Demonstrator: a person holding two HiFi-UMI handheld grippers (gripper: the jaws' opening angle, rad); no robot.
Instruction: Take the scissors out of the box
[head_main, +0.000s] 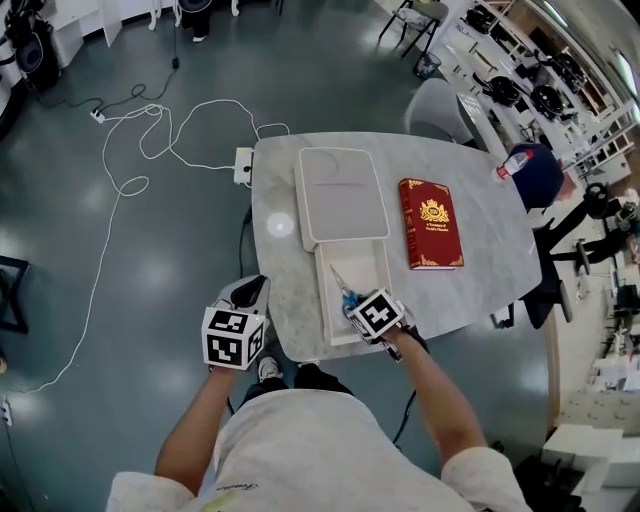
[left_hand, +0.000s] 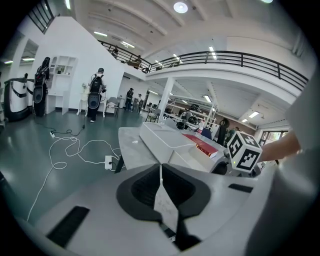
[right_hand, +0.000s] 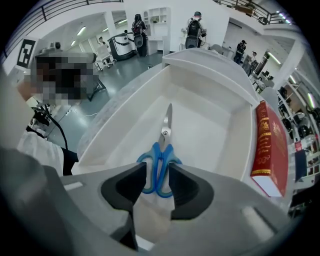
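Note:
Blue-handled scissors (head_main: 345, 292) (right_hand: 161, 150) lie flat in the open white box (head_main: 375, 262) (right_hand: 125, 115), blades pointing toward the far end. My right gripper (head_main: 353, 305) (right_hand: 158, 170) hovers just over the handles. It is open by a narrow gap, and the handle loops show through that gap and spread wider than it. My left gripper (head_main: 250, 292) (left_hand: 161, 172) is shut on nothing and hangs off the table's left front edge, beside the box (left_hand: 170, 142).
The box's lid (head_main: 340, 195) lies open beyond it on the marble table (head_main: 280, 260). A red book (head_main: 430, 222) (right_hand: 270, 145) lies right of the box. A white cable (head_main: 150, 140) trails on the floor to the left. A chair (head_main: 440, 105) stands behind the table.

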